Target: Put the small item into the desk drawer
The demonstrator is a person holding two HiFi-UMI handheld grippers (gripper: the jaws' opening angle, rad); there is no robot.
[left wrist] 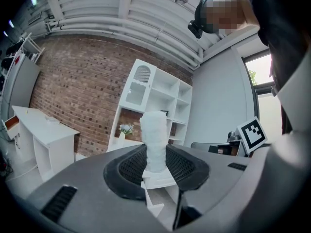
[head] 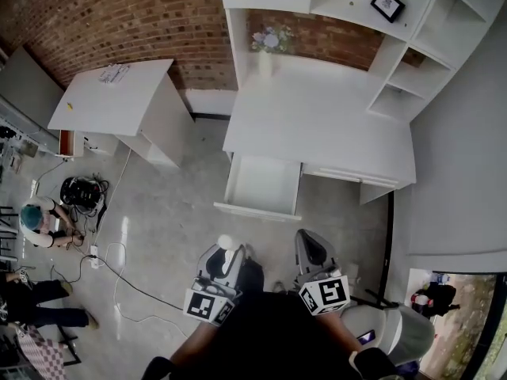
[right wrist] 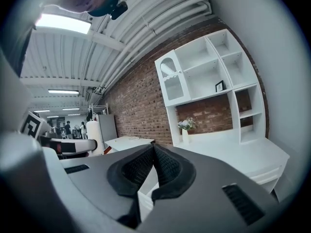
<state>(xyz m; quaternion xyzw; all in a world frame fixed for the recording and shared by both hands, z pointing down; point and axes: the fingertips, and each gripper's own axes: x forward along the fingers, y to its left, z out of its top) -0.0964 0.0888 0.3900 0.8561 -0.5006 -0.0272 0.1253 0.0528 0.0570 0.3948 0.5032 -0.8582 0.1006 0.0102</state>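
Clamped upright in left gripper (left wrist: 156, 165): white small item (left wrist: 154, 137). Right gripper (right wrist: 152, 165) pinched closed, empty. Open desk drawer (head: 263, 187) directly up-frame of left jaws, nearer that hand.

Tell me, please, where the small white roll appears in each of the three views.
Head view: the white roll is low centre, at the left gripper's tip, short of the open drawer.
Left gripper view: centre, upright, clamped between the jaws.
Right gripper view: probably the white cylinder near the left edge.
Shared landmark: the flower vase on the desk.
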